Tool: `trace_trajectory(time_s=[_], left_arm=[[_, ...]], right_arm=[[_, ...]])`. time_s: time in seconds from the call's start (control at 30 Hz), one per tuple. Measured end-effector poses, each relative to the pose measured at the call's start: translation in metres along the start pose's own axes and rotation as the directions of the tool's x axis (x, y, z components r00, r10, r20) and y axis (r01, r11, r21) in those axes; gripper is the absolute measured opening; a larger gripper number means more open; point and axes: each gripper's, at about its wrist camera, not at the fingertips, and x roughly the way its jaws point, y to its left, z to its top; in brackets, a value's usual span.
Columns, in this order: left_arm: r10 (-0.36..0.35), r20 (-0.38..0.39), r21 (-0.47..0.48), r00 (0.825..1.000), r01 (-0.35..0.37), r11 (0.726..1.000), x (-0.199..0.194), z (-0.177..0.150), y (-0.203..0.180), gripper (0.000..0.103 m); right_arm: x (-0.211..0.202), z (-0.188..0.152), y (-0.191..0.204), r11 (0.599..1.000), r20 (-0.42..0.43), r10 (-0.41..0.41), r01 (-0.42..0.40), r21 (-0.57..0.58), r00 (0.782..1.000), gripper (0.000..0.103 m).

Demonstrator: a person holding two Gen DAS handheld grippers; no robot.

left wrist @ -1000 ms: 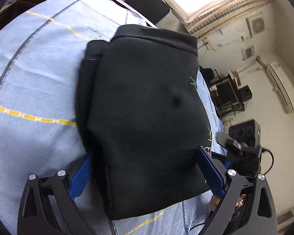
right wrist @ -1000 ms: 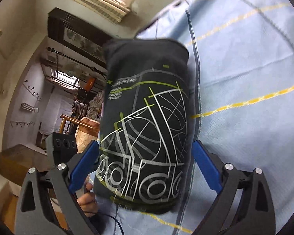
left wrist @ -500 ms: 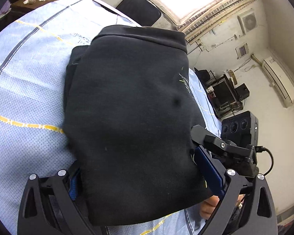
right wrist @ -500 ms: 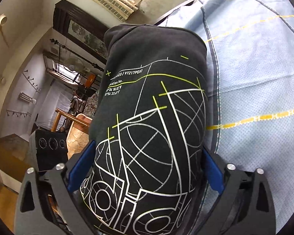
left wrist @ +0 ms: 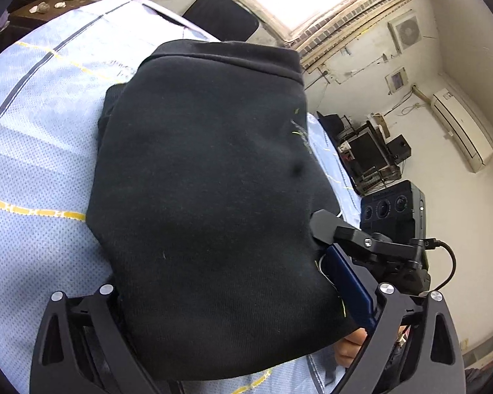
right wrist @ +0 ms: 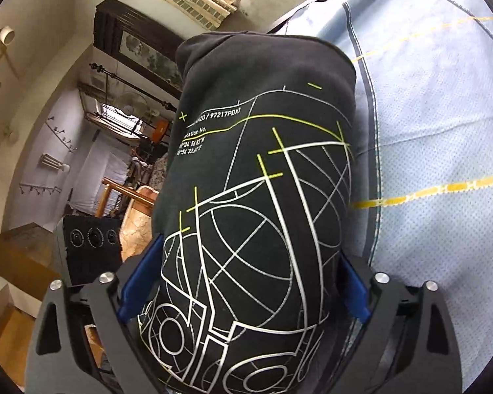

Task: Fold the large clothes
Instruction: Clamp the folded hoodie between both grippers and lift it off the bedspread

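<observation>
A folded black garment (left wrist: 207, 180) lies bundled on the light blue sheet (left wrist: 33, 164). Its printed side, with white and yellow line art (right wrist: 256, 213), faces the right wrist camera. My left gripper (left wrist: 223, 272) straddles the near end. Its right blue pad (left wrist: 348, 289) touches the cloth, while the left finger is buried under it. My right gripper (right wrist: 249, 256) has the bundle between both blue pads, jaws closing, and the cloth bulges above them. In the left wrist view the right gripper's black finger (left wrist: 325, 226) rests against the bundle's right side.
The sheet (right wrist: 443, 131) carries yellow and grey stripes and spreads to the right. A black chair back (left wrist: 220, 16) stands beyond the far edge. A hand (left wrist: 348, 348) shows under the right gripper. Shelves and furniture fill the room beyond.
Both grippers have slid forward along the garment, so it sits deeper between the jaws and fills more of each view. The left gripper's left pad, visible before, is now covered by cloth.
</observation>
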Motion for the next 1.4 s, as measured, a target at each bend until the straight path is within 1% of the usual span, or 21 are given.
trace_trajectory(time_s=[0.07, 0.13, 0.27, 0.37, 0.43, 0.6, 0.7, 0.83, 0.97, 1.03, 1.1, 1.2, 1.27, 1.3, 1.33, 1.37, 1.4], left_arm=[[-0.023, 0.016, 0.009, 1.000, 0.022, 1.000, -0.007, 0.000, -0.005, 0.093], [-0.065, 0.037, 0.019, 0.997, 0.064, 0.998, -0.019, 0.001, -0.013, 0.091], [-0.068, 0.113, 0.086, 0.991, 0.059, 0.995, -0.051, -0.008, -0.047, 0.091], [-0.071, 0.131, 0.096, 0.989, 0.059, 0.994, -0.076, -0.021, -0.062, 0.091], [-0.048, 0.161, 0.124, 0.986, 0.028, 0.992, -0.100, -0.034, -0.077, 0.091], [0.009, 0.231, 0.163, 0.973, -0.048, 0.986, -0.161, -0.071, -0.106, 0.091], [0.056, 0.267, 0.169, 0.962, -0.104, 0.980, -0.199, -0.102, -0.118, 0.091], [0.101, 0.299, 0.136, 0.949, -0.147, 0.980, -0.235, -0.146, -0.116, 0.091], [0.127, 0.309, 0.103, 0.943, -0.166, 0.981, -0.254, -0.191, -0.101, 0.091], [0.135, 0.309, 0.088, 0.941, -0.170, 0.982, -0.255, -0.203, -0.091, 0.091], [0.143, 0.305, 0.056, 0.942, -0.167, 0.984, -0.252, -0.213, -0.072, 0.091], [0.161, 0.281, -0.006, 0.946, -0.166, 0.986, -0.239, -0.216, -0.039, 0.091], [0.184, 0.247, -0.050, 0.951, -0.177, 0.983, -0.230, -0.222, -0.010, 0.091], [0.183, 0.228, -0.069, 0.956, -0.171, 0.983, -0.222, -0.222, 0.001, 0.091], [0.162, 0.223, -0.079, 0.961, -0.148, 0.986, -0.220, -0.224, 0.010, 0.091], [0.138, 0.232, -0.078, 0.963, -0.123, 0.989, -0.219, -0.226, 0.014, 0.091], [0.138, 0.236, -0.070, 0.962, -0.125, 0.990, -0.220, -0.225, 0.014, 0.091]], right_arm=[[-0.003, 0.000, 0.003, 1.000, 0.002, 0.020, -0.020, 0.005, 1.000, 0.084], [-0.008, 0.001, 0.009, 0.998, 0.004, 0.064, -0.064, 0.008, 0.998, 0.081], [-0.024, -0.003, 0.027, 0.987, 0.015, 0.161, -0.162, 0.018, 0.987, 0.080], [-0.038, -0.012, 0.048, 0.981, 0.025, 0.192, -0.192, -0.012, 0.981, 0.079], [-0.047, -0.022, 0.065, 0.976, 0.024, 0.218, -0.217, -0.029, 0.976, 0.079], [-0.065, -0.050, 0.108, 0.950, 0.009, 0.301, -0.299, -0.090, 0.954, 0.079], [-0.069, -0.075, 0.137, 0.929, -0.035, 0.346, -0.348, -0.126, 0.938, 0.079], [-0.065, -0.117, 0.165, 0.910, -0.102, 0.378, -0.390, -0.143, 0.920, 0.079], [-0.054, -0.155, 0.174, 0.904, -0.152, 0.373, -0.395, -0.161, 0.915, 0.079], [-0.046, -0.174, 0.172, 0.905, -0.174, 0.366, -0.393, -0.164, 0.914, 0.079], [-0.035, -0.188, 0.168, 0.911, -0.190, 0.353, -0.383, -0.152, 0.916, 0.079], [-0.009, -0.196, 0.154, 0.935, -0.219, 0.298, -0.330, -0.128, 0.929, 0.079], [0.012, -0.199, 0.142, 0.958, -0.244, 0.237, -0.268, -0.105, 0.940, 0.079], [0.018, -0.200, 0.138, 0.966, -0.250, 0.205, -0.237, -0.104, 0.946, 0.079], [0.026, -0.203, 0.131, 0.976, -0.256, 0.149, -0.184, -0.115, 0.955, 0.079], [0.027, -0.205, 0.129, 0.977, -0.259, 0.144, -0.178, -0.115, 0.955, 0.079], [0.027, -0.204, 0.126, 0.977, -0.265, 0.152, -0.186, -0.108, 0.952, 0.079]])
